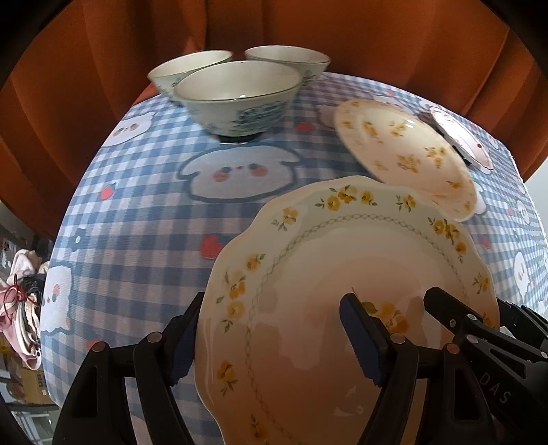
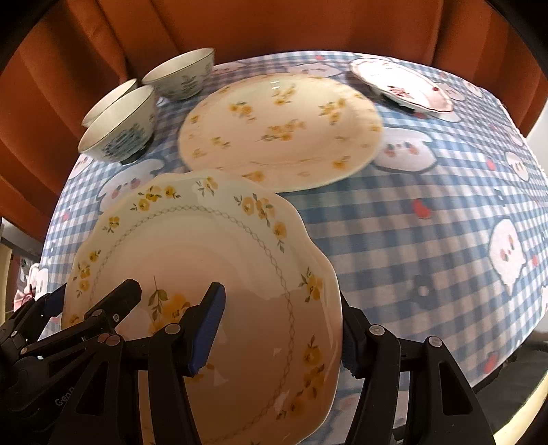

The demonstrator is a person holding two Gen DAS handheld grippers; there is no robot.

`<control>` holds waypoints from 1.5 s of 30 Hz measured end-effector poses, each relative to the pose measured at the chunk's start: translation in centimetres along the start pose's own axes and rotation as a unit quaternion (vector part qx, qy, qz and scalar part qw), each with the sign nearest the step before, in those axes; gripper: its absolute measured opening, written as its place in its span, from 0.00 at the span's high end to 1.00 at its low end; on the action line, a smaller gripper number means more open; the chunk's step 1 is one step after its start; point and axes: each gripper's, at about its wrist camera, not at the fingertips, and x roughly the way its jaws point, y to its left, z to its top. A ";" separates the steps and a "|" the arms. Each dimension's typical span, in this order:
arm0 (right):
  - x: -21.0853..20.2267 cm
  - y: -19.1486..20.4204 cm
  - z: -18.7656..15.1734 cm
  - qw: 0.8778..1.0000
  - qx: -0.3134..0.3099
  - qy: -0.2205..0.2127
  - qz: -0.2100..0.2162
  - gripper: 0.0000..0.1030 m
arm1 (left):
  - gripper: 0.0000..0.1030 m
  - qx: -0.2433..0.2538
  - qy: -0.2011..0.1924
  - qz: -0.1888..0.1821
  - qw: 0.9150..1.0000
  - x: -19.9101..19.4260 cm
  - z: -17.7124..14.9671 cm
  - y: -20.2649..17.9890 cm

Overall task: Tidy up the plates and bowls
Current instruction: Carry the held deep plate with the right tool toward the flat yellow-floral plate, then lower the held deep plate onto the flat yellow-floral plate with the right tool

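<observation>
Both grippers grip one scalloped cream plate with yellow flowers [image 1: 342, 274], also seen in the right wrist view [image 2: 212, 260], held above the table. My left gripper [image 1: 270, 339] is shut on its left rim. My right gripper [image 2: 277, 332] is shut on its right rim; its fingers [image 1: 445, 308] show in the left wrist view. A larger round yellow-flowered plate [image 2: 281, 126] lies flat beyond. A small red-patterned plate [image 2: 400, 85] sits at the far right. Three blue-patterned bowls [image 1: 239, 99] stand at the far left.
The table wears a blue checked cloth with cartoon figures [image 2: 428, 222]. An orange curtain [image 1: 308, 27] hangs behind the table. Pink cloth and clutter [image 1: 20, 301] lie off the table's left edge.
</observation>
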 end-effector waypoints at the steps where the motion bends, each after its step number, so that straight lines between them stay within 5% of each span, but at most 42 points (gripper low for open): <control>1: 0.2 0.4 0.0 1.000 -0.001 0.001 0.001 0.38 | 0.26 -0.001 0.002 0.001 1.000 0.2 0.1 0.5; 16: 3.1 4.3 0.9 1.000 -0.008 0.026 0.003 0.38 | 0.26 -0.005 0.007 0.009 1.000 1.2 0.6 3.6; 23: 3.1 4.7 1.4 0.999 -0.028 0.029 -0.011 0.37 | 0.23 0.023 -0.009 0.045 0.999 0.6 1.0 2.8; 33: 0.4 4.6 2.0 0.998 -0.050 0.015 -0.023 0.33 | 0.10 0.004 -0.006 0.006 1.000 -2.0 2.1 3.4; 45: -3.6 0.4 5.7 0.998 -0.021 -0.034 -0.042 0.26 | 0.09 0.011 -0.034 -0.020 0.999 -3.5 5.9 -1.2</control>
